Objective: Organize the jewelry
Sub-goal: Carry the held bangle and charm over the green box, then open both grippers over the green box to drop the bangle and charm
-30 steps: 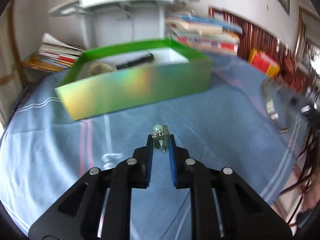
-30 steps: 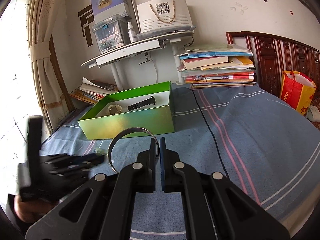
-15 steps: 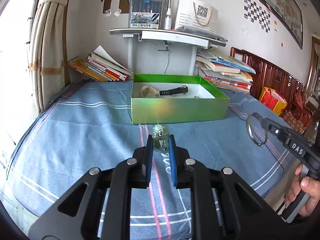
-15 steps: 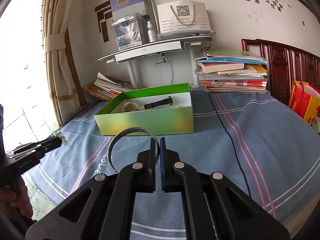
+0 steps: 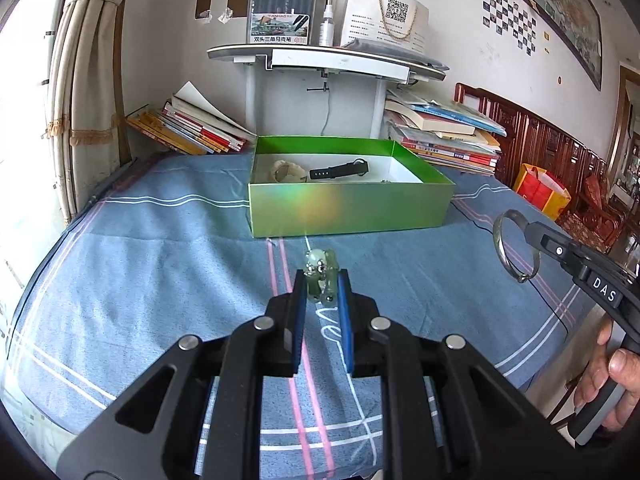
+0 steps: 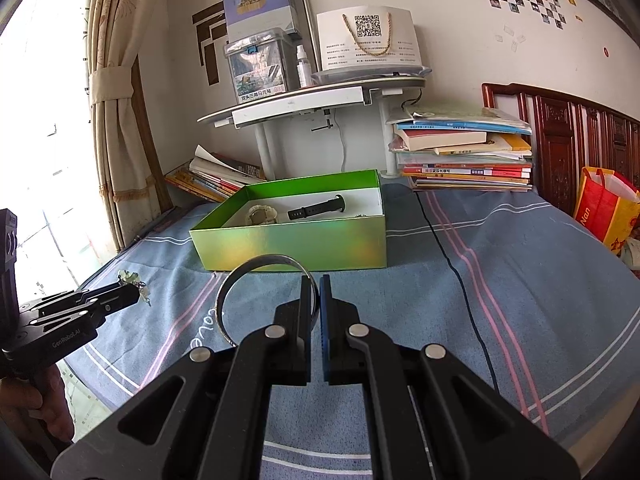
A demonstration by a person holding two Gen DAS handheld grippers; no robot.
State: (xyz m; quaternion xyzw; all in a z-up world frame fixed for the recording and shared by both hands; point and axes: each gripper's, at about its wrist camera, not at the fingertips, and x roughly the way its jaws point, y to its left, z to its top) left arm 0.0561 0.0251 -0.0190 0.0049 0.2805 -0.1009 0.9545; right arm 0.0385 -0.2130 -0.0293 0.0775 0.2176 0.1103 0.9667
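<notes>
Closest in, the left gripper (image 5: 322, 280) has its blue pads nearly closed, pinching a little pale green beaded piece (image 5: 320, 274) with silvery bits, held up off the bed. The right gripper (image 6: 319, 296) is clamped all the way down on the edge of a silver bangle (image 6: 240, 276), and the ring sticks out to the left of its jaws; from the left camera you can see the same bangle hanging off its tip on the right side.

Under both is a blue bedspread (image 5: 160, 260) with pink and white stripes, and a thin black cable (image 6: 452, 264) runs across it.

Further back sits the open green box (image 5: 348, 208), shiny front, white inside. In it there's a black watch strap (image 5: 340, 170) and a cream beaded bracelet (image 5: 285, 170) just to its left.

Behind that: stacks of books (image 6: 464, 152), a small white desk (image 5: 328, 60) loaded with boxes and a paper bag, a curtain (image 6: 116, 92) at the window, and a dark wooden headboard (image 6: 560, 140).
</notes>
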